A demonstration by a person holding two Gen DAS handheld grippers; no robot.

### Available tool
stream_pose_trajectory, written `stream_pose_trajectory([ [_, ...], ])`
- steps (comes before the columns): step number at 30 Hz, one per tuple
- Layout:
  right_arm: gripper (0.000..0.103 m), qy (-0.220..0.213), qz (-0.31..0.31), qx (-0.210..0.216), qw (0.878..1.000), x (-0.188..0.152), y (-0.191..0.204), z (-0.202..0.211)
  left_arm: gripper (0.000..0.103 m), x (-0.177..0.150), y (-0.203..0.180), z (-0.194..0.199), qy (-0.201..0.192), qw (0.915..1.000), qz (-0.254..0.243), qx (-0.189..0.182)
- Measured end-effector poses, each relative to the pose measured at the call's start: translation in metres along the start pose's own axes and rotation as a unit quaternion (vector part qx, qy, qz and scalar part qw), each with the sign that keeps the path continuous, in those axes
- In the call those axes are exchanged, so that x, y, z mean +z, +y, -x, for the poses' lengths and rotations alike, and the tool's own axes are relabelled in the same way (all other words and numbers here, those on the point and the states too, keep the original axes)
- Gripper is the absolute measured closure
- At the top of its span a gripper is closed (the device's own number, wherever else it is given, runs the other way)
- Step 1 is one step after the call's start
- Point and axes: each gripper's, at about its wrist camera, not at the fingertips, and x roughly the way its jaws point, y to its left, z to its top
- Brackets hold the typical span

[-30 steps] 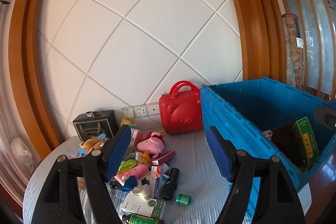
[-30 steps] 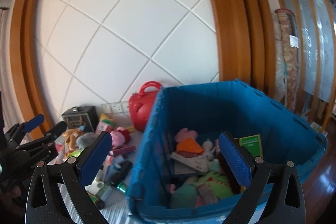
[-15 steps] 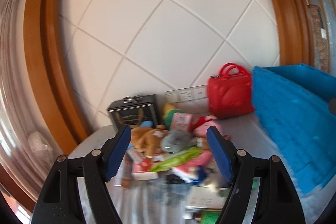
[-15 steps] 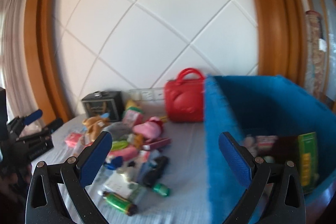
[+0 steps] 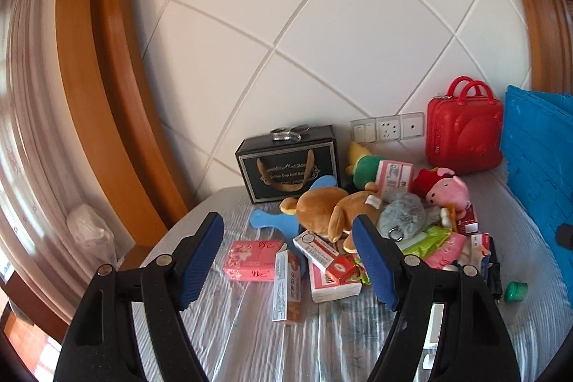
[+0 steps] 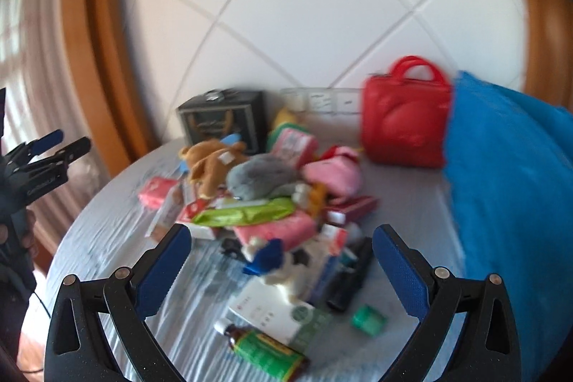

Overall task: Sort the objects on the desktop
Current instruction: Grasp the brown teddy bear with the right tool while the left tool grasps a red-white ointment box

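A pile of toys and boxes lies on the grey table (image 5: 250, 339): a brown plush (image 5: 329, 210), a grey plush (image 5: 401, 215), a pink pig plush (image 5: 449, 192), a pink pack (image 5: 250, 260) and a standing carton (image 5: 286, 285). My left gripper (image 5: 286, 264) is open and empty, above the table just in front of the pile's left side. My right gripper (image 6: 283, 269) is open and empty, above the pile's near side. A green bottle (image 6: 265, 349) and a green cap (image 6: 369, 315) lie near it. The blue bin (image 6: 508, 188) stands on the right.
A red case (image 5: 463, 138) and a black gift bag (image 5: 288, 163) stand against the white wall. Wall sockets (image 5: 386, 127) sit between them. The left gripper shows at the left edge of the right wrist view (image 6: 46, 149). The table edge curves at the left.
Both grippers have swung left, away from the blue bin and toward the pile on the table. Both stayed open and empty.
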Motion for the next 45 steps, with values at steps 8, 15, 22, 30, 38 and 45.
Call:
stream_pose_trajectory([
  [8, 0.0, 0.053, 0.022, 0.069, 0.996, 0.044, 0.016, -0.11, 0.029, -0.003, 0.0, -0.06, 0.022, 0.9997, -0.007, -0.01],
  [15, 0.0, 0.106, 0.162, 0.133, 0.972, 0.08, 0.084, -0.217, 0.029, -0.016, 0.012, -0.109, 0.057, 0.9983, 0.002, -0.015],
  [22, 0.0, 0.184, 0.272, 0.115, 0.937, 0.081, 0.122, -0.314, 0.029, -0.044, 0.025, -0.148, 0.091, 0.9956, 0.009, -0.02],
  [30, 0.0, 0.211, 0.385, 0.063, 0.896, 0.084, 0.136, -0.377, 0.029, -0.075, 0.011, -0.185, 0.132, 0.9902, -0.007, -0.047],
  [38, 0.0, 0.195, 0.463, 0.077, 0.861, 0.096, 0.149, -0.392, 0.029, -0.08, 0.013, -0.19, 0.139, 0.9893, -0.003, -0.046],
  [45, 0.0, 0.169, 0.452, 0.121, 0.867, 0.091, 0.156, -0.397, 0.029, -0.085, 0.011, -0.189, 0.143, 0.988, 0.007, -0.059],
])
